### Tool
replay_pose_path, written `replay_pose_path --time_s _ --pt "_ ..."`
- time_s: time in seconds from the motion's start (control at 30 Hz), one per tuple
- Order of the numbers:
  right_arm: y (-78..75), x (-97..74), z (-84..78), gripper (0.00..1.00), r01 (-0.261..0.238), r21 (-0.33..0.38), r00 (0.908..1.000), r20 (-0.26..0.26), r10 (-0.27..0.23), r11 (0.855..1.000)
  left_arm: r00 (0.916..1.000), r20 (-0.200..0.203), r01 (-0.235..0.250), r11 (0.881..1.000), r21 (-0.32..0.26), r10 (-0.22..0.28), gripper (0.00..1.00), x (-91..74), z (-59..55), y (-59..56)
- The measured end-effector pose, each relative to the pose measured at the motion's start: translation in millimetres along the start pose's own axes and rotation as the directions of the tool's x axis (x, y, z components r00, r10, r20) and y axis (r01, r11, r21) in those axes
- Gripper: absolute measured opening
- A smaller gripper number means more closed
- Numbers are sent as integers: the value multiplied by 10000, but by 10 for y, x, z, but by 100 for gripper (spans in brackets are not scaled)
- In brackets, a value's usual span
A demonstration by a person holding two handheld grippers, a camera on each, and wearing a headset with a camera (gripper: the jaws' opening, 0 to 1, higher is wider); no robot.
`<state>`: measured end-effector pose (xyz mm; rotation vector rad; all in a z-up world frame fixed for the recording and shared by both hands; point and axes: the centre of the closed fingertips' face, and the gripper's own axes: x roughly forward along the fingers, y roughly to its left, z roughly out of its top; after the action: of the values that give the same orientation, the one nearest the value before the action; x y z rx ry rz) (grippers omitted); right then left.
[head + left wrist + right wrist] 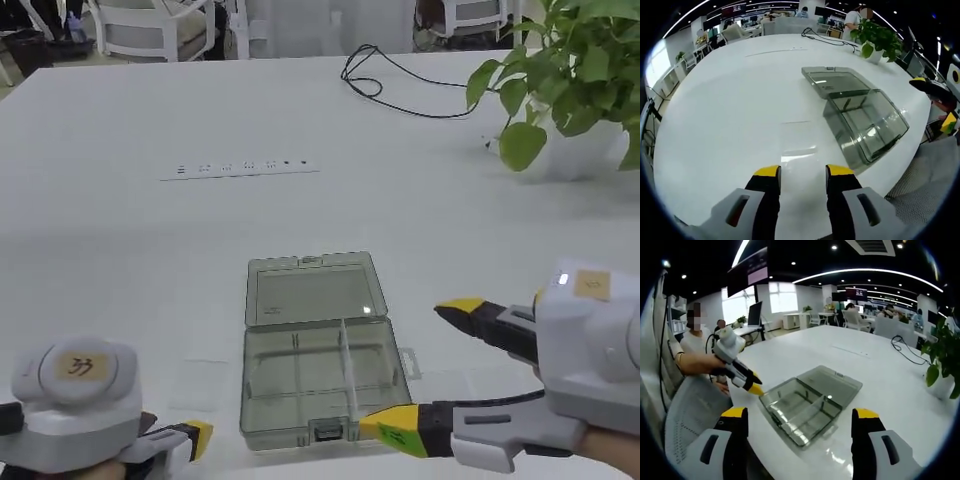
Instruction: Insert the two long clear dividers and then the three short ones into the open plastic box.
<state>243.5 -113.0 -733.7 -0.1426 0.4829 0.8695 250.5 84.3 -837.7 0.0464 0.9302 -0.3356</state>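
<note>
Both claws empty, open box between them on the white table [120, 250].
Near, at 7 o'clock: left gripper [803, 172], jaws at a narrow gap with nothing in them; a loose clear divider [798, 151] lies flat just ahead of them. At 5 o'clock: right gripper [425, 365], jaws spread wide, tips just beside the box's right side. Centre: open plastic box [300, 370], lid laid back toward 12, one long divider [347, 372] standing lengthwise inside. Farther, at 11: power strip [240, 167]. Far, at 1: black cable [400, 85]; at 2: potted plant [570, 80].
</note>
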Motion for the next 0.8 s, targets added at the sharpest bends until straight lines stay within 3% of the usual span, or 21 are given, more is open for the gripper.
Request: replay_pose_path --time_s 0.13,0.27,0.53,0.8 --pt "-9 8 -18 85 29 1 10000 -42 -29 10000 9997 -228 -124 9999 17 125 33 38 -31 0" --pt "-30 17 -27 85 75 51 10000 -46 -75 10000 9997 -167 -178 9997 147 181 33 51 -7 3" --pt "-37 26 -38 84 66 91 10000 -71 -66 9999 9978 -296 -553 9927 1068 587 34 70 -9 9" --pt "-41 23 -42 84 80 95 9999 -76 -80 9999 9961 -470 -681 9907 1176 741 34 91 -36 48"
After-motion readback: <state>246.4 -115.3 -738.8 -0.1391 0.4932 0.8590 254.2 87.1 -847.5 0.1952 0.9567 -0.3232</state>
